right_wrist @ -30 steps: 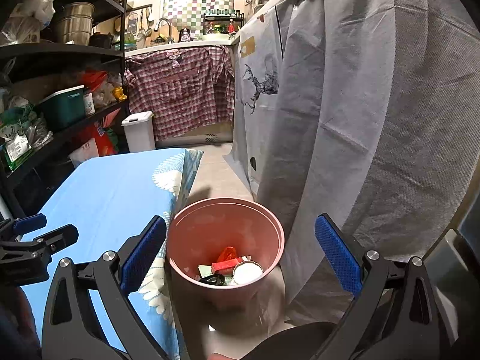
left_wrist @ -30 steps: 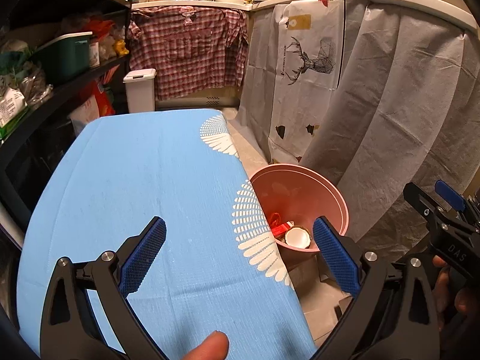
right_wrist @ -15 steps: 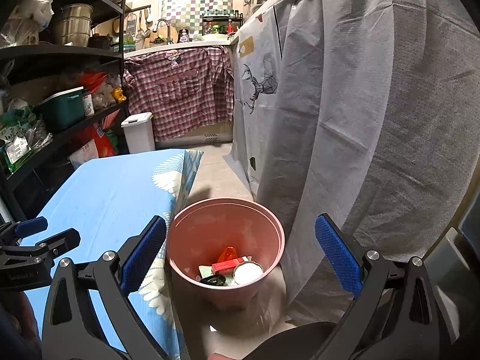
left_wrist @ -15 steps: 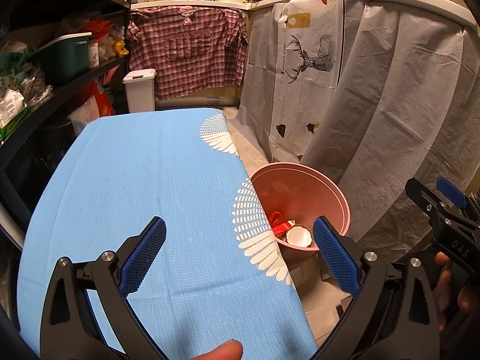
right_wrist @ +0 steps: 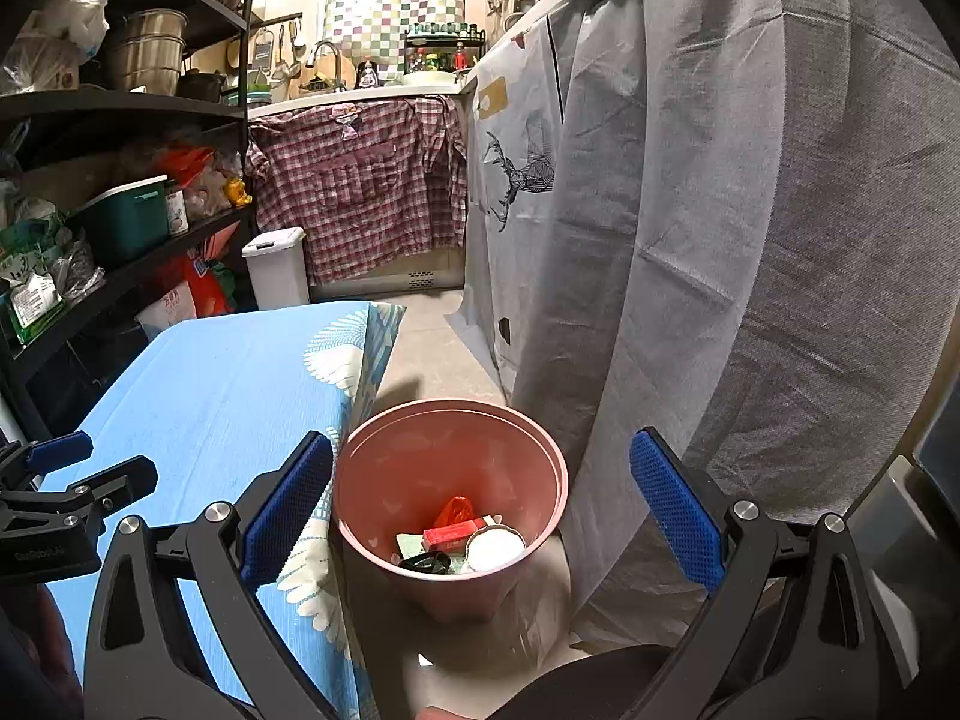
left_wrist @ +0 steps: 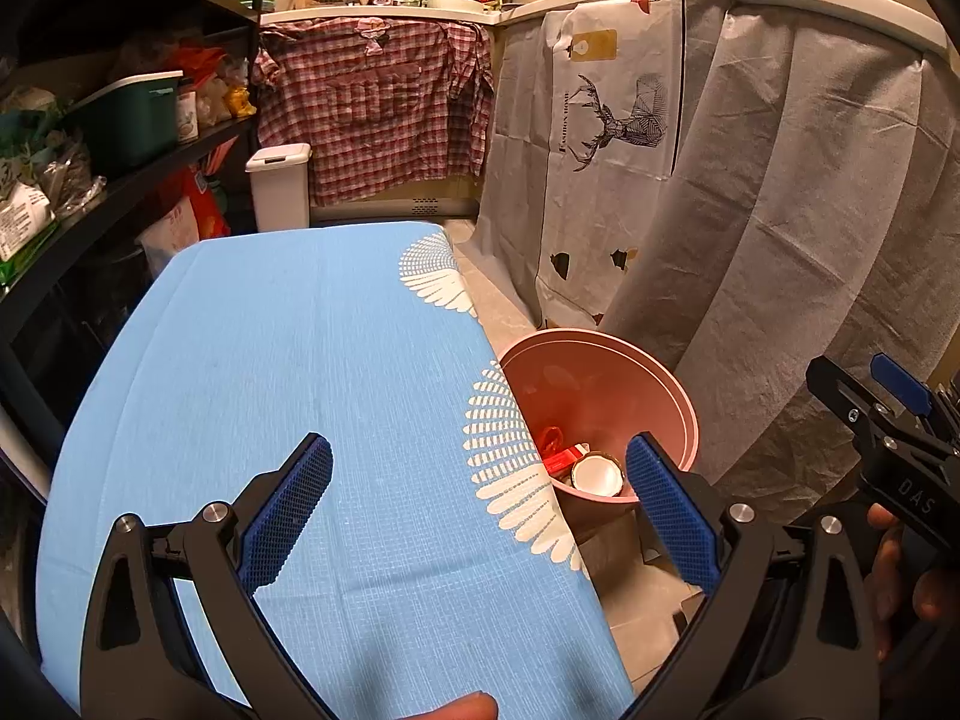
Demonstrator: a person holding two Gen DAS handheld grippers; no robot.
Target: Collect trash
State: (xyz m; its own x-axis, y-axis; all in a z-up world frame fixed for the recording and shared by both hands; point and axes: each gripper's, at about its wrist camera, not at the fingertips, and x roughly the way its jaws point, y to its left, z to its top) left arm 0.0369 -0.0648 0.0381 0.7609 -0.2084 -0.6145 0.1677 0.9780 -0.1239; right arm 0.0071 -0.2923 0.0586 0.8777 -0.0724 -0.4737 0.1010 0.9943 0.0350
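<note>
A pink bin (right_wrist: pixel 450 420) stands on the floor beside the table's right edge; in the left wrist view the pink bin (left_wrist: pixel 654 384) shows past the cloth. Inside lie a red packet (right_wrist: pixel 453 535), a white round lid (right_wrist: pixel 495 549), a black item and some paper. My right gripper (right_wrist: pixel 480 504) hangs open above the bin, nothing between its fingers. Over the blue tablecloth (left_wrist: pixel 288 390) my left gripper (left_wrist: pixel 480 510) is open and empty too. The right gripper (left_wrist: pixel 882 420) also shows at the right of the left wrist view.
Grey sheets with a deer print (left_wrist: pixel 618 120) hang along the right. A checked shirt (right_wrist: pixel 360 180) covers the far counter front, with a small white bin (right_wrist: pixel 276 267) below it. Dark shelves (right_wrist: pixel 120 102) with containers and bags line the left side.
Both grippers have stayed open and nearly still; the right gripper drifted slightly in the left wrist view. The bin's contents are unchanged.
</note>
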